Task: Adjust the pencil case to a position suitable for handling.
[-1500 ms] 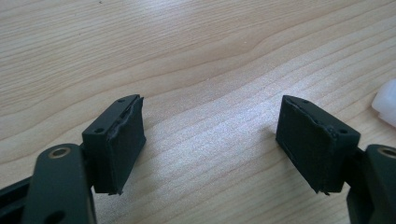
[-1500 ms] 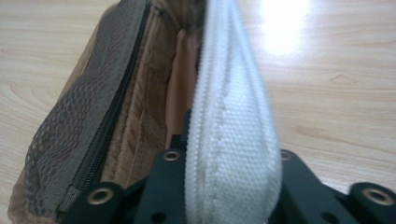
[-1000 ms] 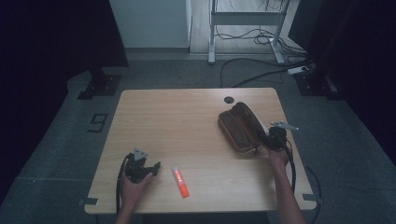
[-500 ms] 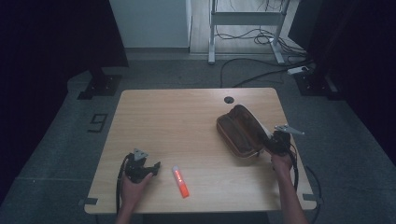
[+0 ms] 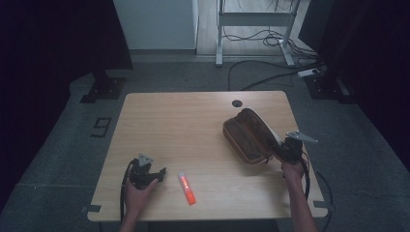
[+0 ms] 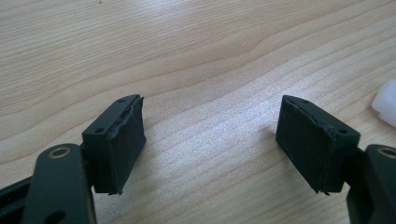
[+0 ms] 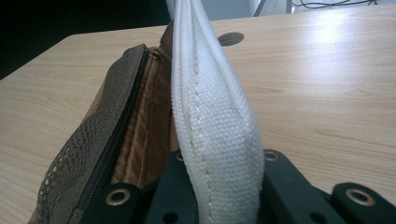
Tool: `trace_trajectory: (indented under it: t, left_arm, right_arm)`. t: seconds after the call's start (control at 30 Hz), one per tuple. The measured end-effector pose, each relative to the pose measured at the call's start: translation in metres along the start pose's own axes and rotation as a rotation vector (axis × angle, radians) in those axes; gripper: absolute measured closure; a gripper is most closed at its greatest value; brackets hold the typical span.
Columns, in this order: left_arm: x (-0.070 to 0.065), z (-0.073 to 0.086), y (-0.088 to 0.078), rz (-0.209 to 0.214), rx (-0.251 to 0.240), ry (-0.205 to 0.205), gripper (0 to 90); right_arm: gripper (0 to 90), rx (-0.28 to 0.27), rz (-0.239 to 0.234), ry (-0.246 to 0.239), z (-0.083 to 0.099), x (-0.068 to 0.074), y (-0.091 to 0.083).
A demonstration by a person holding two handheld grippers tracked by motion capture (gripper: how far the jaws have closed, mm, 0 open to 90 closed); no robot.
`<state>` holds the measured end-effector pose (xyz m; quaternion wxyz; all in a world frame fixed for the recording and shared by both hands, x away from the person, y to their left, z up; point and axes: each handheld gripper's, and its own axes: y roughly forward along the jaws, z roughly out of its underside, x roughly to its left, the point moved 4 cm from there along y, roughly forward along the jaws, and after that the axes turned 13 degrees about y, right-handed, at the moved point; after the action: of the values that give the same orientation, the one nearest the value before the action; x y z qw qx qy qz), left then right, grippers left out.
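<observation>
Now my right claw [image 7: 219, 186] pinches the pouch's [image 5: 246, 137] white strap [image 7: 210, 107]; my left claw [image 6: 210, 135] rests spread, left of the marker [image 5: 187, 188].

Pouch [image 5: 247, 136], marker [image 5: 187, 188] obstruct table [image 5: 183, 121].

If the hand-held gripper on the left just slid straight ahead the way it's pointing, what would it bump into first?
Probably the orange tube. The left hand-held gripper rests open on the table, jaws aimed right; its own view shows bare wood between them and the tube's white end ahead, slightly off-line, so it might only graze it.

Dim high view, brighter close-ups
</observation>
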<state>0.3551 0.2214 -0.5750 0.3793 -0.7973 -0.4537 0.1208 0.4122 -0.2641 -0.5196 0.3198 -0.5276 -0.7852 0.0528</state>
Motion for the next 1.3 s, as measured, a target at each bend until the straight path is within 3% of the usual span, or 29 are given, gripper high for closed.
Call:
trace_trajectory:
  t: [0.4,1.3]
  left_arm:
    - [0.0,0.0,0.0,0.0,0.0,0.0,23.4]
    - [0.0,0.0,0.0,0.0,0.0,0.0,23.4]
  right_arm:
    - [83.3,0.003,-0.019,-0.019,0.001,0.005,0.0]
    - [83.2,0.036,-0.09,-0.105,0.006,0.029,0.005]
